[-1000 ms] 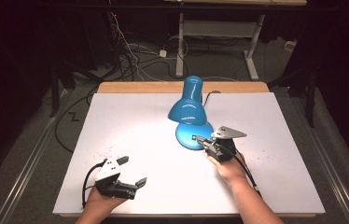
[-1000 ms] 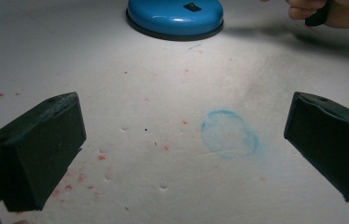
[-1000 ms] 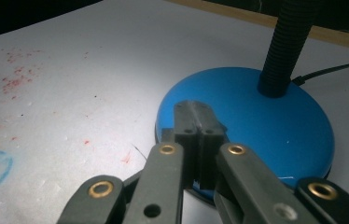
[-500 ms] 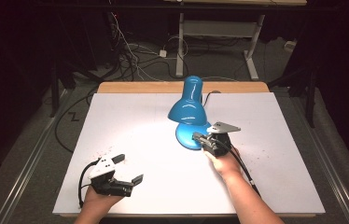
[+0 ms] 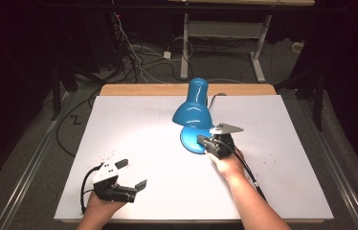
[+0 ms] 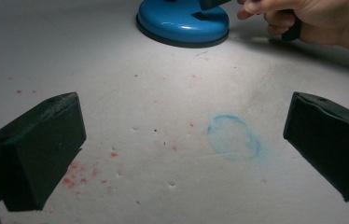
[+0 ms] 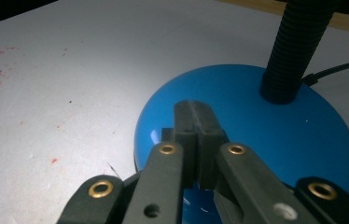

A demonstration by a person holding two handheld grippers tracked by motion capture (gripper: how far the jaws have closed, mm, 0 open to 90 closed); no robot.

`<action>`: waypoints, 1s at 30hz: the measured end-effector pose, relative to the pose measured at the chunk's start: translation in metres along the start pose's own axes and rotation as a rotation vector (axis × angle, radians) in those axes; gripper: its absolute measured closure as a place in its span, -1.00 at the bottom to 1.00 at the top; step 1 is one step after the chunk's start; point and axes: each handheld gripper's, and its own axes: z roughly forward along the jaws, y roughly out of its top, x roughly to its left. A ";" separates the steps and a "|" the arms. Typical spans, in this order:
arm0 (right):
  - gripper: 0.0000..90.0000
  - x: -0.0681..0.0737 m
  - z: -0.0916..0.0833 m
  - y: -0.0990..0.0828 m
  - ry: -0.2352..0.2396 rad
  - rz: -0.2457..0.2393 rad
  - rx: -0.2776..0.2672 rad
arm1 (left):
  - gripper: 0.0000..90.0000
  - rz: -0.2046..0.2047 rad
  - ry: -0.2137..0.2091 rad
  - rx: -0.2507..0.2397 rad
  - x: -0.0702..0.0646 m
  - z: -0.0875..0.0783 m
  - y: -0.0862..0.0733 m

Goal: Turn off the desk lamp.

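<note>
A blue desk lamp stands at the middle back of the white table, its shade (image 5: 192,112) bent forward over its round base (image 5: 190,140). My right gripper (image 5: 200,140) is shut with nothing between its jaws. Its closed tips (image 7: 195,112) hover over the near edge of the base (image 7: 266,135), short of the black ribbed neck (image 7: 298,42); whether they touch the base I cannot tell. My left gripper (image 5: 131,174) rests at the front left, open and empty. Its jaws (image 6: 184,112) are wide apart over bare table, pointing towards the base (image 6: 182,23).
The lamp's black cord (image 7: 336,70) runs off behind the base. The white table top (image 5: 134,124) carries red specks and a faint blue ring stain (image 6: 233,137). A wooden strip (image 5: 143,89) edges the far side. Cables and a stand's legs (image 5: 186,48) lie on the floor beyond.
My right gripper has shifted a little left and away, so its tips have come over the lamp base. The left gripper has stayed where it was.
</note>
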 end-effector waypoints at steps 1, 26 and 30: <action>1.00 -0.001 0.002 -0.001 0.000 0.008 0.009 | -1.00 0.001 0.001 0.003 0.000 0.001 0.000; 1.00 -0.009 0.004 -0.003 0.026 0.032 0.024 | -1.00 0.024 -0.007 0.030 -0.003 0.005 0.000; 1.00 -0.008 0.005 -0.003 0.024 0.030 0.022 | -1.00 0.030 -0.009 0.034 -0.004 0.006 0.000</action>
